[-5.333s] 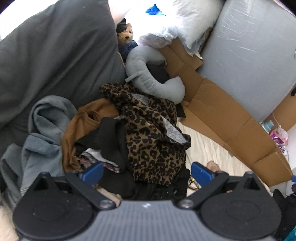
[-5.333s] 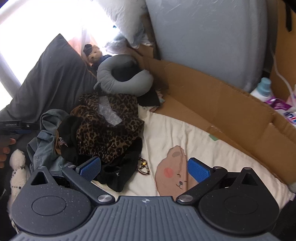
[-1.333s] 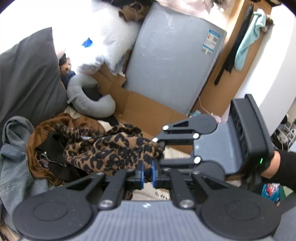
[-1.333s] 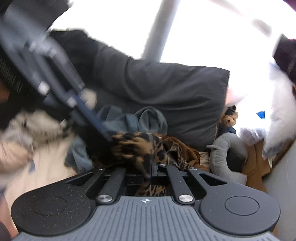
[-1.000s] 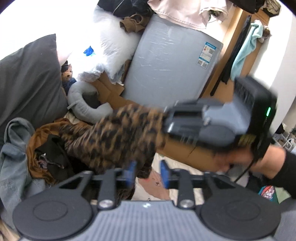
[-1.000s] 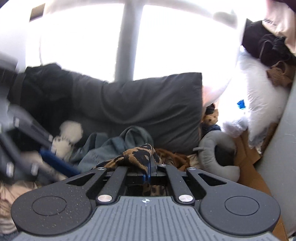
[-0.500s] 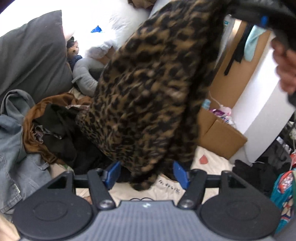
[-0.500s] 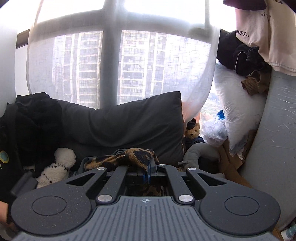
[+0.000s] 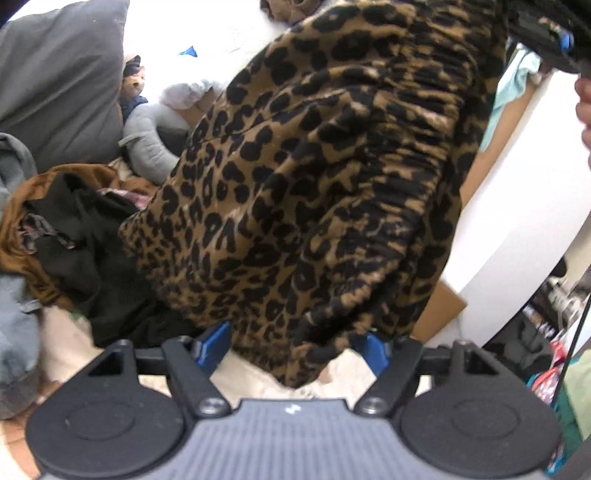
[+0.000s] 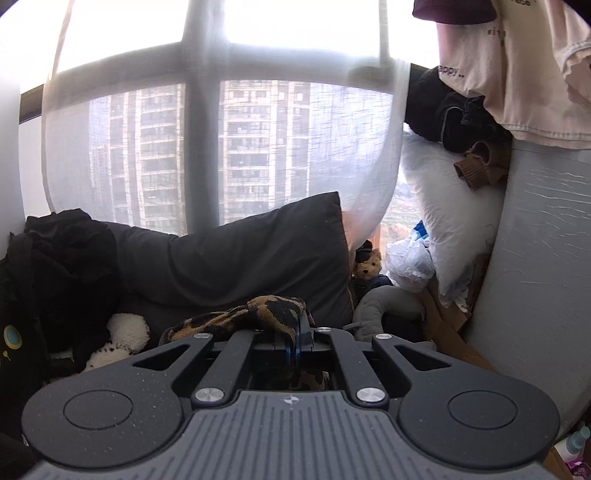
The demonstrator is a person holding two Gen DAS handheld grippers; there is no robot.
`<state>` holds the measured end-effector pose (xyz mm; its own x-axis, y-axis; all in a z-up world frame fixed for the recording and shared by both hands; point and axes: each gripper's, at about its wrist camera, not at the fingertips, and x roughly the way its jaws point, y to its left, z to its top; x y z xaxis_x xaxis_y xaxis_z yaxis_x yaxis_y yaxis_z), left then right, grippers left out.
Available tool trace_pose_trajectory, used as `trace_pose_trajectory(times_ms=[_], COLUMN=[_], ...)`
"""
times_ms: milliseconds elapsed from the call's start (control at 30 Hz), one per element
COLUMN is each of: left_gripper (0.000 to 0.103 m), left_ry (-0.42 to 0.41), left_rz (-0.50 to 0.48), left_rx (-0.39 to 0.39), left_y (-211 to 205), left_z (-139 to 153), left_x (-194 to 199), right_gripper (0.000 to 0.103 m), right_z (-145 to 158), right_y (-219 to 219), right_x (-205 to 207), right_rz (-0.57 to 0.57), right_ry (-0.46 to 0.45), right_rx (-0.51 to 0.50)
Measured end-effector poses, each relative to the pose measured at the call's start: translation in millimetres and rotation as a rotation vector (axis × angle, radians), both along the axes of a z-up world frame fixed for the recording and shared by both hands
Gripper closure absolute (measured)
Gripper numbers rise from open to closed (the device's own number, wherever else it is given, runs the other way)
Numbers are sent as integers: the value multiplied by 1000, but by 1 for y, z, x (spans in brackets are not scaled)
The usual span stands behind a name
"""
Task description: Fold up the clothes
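A leopard-print garment (image 9: 317, 177) hangs in the air in front of the left wrist view, held from above at the top right by my right gripper (image 9: 546, 33). Its lower hem dangles between the blue pads (image 9: 212, 345) of my left gripper (image 9: 293, 349), which is open and holds nothing. In the right wrist view my right gripper (image 10: 295, 347) is shut on a bunched edge of the leopard garment (image 10: 266, 314), raised high and facing the window.
A pile of clothes (image 9: 70, 229), brown, black and grey-blue, lies at the left on the pale bed sheet (image 9: 243, 373). A dark grey pillow (image 10: 236, 258), a grey neck pillow (image 9: 147, 144), a teddy bear (image 10: 367, 264) and a grey upright mattress (image 10: 535, 280) ring the area.
My right gripper has kept lifting the leopard garment off the pile, so it now hangs full length. My left gripper, shut on it over a second ago, has opened and sits under the hem.
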<state>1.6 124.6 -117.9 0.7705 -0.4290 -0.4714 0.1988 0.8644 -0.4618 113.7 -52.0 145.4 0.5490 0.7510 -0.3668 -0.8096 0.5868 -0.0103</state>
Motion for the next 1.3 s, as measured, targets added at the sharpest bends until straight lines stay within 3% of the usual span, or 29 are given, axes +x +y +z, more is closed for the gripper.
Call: trace_pose_trajectory(times_ms=[100,133,233,267,400,700,800,1133,1300], left_gripper=[42,44,59,69,84,91,92,93,93], left_ry=[-20,-23,-24,-23,-25,-64,-112,-274,-290], left_rz=[-26,-83,-123,-131,-185,-152,-206,-258,-326], left_rx=[-28,-47,-78,-85,-75,-22,-3,26,41], left_y=[-3,-3,-8,-10,-9,24,29,13,3], left_z=[1,0,-2,-3,0,42,64,137,150], left_x=[3,5,8,9,6,-10,-16,-33,-45], right_gripper=[102,102,102,102,102,102,102,102,102], right_z=[2,3,2,2,0,-26,-41,-50,-53], right_y=[-14,-19,-32,-37,-62,-146,-170,-216,-237], right_x=[2,3,1,0,-1,-15,-26,-68,-87], right_rz=[-32,-43,-67,-76,-126,-251,-280,-244,-224], right_ry=[28,35,43,48,63,130,159,213,243], right_rx=[21,26,26,27,35,30,16,-31,-50])
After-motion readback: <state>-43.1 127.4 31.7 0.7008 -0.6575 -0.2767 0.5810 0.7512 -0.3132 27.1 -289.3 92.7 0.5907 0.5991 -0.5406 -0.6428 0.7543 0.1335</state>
